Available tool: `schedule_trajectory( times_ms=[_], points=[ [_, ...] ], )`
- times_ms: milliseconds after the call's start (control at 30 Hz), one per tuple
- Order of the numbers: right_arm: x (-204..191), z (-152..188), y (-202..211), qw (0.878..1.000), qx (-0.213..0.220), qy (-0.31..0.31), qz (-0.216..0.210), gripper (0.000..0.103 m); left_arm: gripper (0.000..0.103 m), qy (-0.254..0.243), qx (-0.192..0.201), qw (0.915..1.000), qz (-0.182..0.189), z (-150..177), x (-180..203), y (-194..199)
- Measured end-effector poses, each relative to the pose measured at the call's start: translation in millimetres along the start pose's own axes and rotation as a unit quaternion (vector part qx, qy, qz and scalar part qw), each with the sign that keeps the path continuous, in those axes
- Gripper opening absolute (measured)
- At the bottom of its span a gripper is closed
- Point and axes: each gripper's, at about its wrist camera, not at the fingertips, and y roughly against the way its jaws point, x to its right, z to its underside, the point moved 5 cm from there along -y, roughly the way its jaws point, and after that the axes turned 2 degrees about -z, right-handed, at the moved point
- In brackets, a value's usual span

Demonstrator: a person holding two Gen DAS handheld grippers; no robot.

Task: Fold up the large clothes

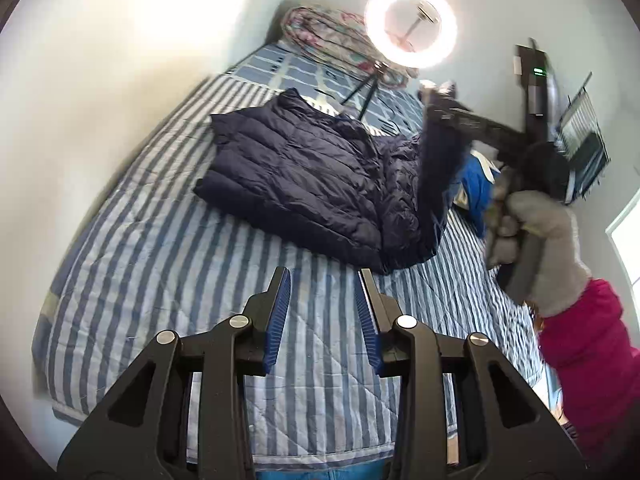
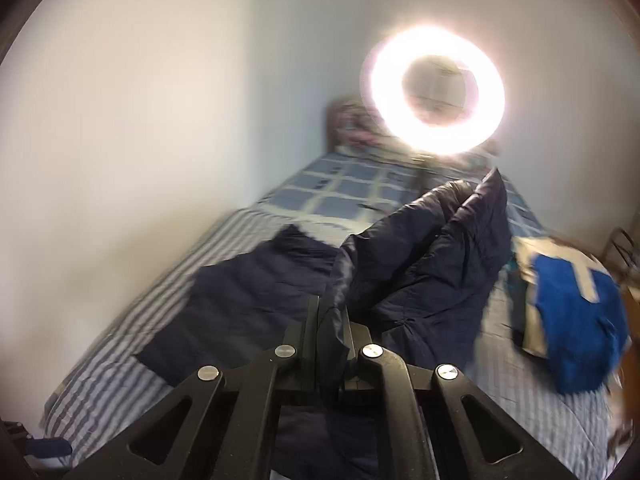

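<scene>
Your left gripper (image 1: 323,280) hangs over the striped bedspread (image 1: 160,280) with jaws apart, blue pads showing, nothing between them. The navy puffer jacket (image 1: 296,176) lies mid-bed, partly folded, its right part pulled up off the bed.

Left view only: your gloved right hand (image 1: 536,240) on the right gripper's handle, pink sleeve (image 1: 588,344) below it, and the lifted fabric running up to the blurred tool. It also shows the ring light (image 1: 411,24) on its tripod and a floral bundle (image 1: 332,36) at the bed's far end.

Right view only: your right gripper (image 2: 330,316), jaws clamped on a fold of the jacket (image 2: 420,264), cloth bunched between them. The jacket body trails away toward the bed (image 2: 120,360). A blue and cream garment (image 2: 572,320) sits at the bed's right side, clearer here though blurred. Ring light (image 2: 432,92) glare hides the tripod.
</scene>
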Motion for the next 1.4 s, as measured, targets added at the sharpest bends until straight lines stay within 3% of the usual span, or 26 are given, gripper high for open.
schedule_trajectory(
  times_ms=[333, 500, 600, 700, 733, 867, 933, 1000, 1100, 1167, 1267, 1333, 1367, 1400],
  points=[
    [-143, 39, -104, 0.989, -0.068, 0.062, -0.115, 0.002, 0.034, 0.039, 0.022, 0.9989, -0.014, -13, -29, 13],
    [-168, 60, -128, 0.983, -0.096, 0.08, -0.136, 0.003, 0.034, 0.042, 0.031, 0.9984, -0.023, -18, -36, 15],
    [-155, 57, -122, 0.977, -0.102, 0.049, -0.183, 0.016, 0.034, 0.048, 0.03, 0.998, -0.028, -19, -41, 14],
    [-131, 49, -92, 0.974, -0.078, 0.01, -0.214, 0.04, 0.034, 0.05, 0.032, 0.9977, -0.034, -20, -45, 12],
    [-119, 48, -80, 0.973, -0.068, -0.005, -0.22, 0.04, 0.034, 0.051, 0.032, 0.9975, -0.036, -21, -46, 10],
    [-65, 66, -37, 0.976, -0.046, -0.066, -0.203, 0.047, 0.034, 0.022, 0.01, 0.999, -0.038, -31, -40, -7],
    [-39, 83, -25, 0.981, -0.046, -0.08, -0.174, 0.055, 0.05, 0.022, 0.004, 0.999, -0.038, -44, -43, -20],
    [-17, 100, -20, 0.983, -0.057, -0.084, -0.152, 0.055, 0.053, 0.047, -0.001, 0.9986, -0.023, -59, -50, -34],
    [7, 128, -17, 0.984, -0.082, -0.094, -0.131, 0.058, 0.06, 0.043, -0.009, 0.9985, -0.034, -84, -56, -65],
    [16, 143, -19, 0.983, -0.093, -0.101, -0.121, 0.064, 0.067, 0.068, -0.04, 0.9966, -0.023, -92, -65, -98],
    [24, 159, -24, 0.983, -0.104, -0.106, -0.109, 0.067, 0.067, 0.127, -0.085, 0.9882, 0.0, -89, -81, -137],
    [23, 165, -26, 0.983, -0.11, -0.1, -0.107, 0.067, 0.066, 0.138, -0.103, 0.985, 0.008, -86, -83, -155],
    [22, 166, -30, 0.984, -0.113, -0.093, -0.104, 0.068, 0.062, 0.132, -0.103, 0.9859, 0.003, -86, -82, -161],
    [19, 167, -35, 0.984, -0.115, -0.088, -0.102, 0.069, 0.041, 0.121, -0.095, 0.9881, -0.002, -89, -81, -163]
  ],
)
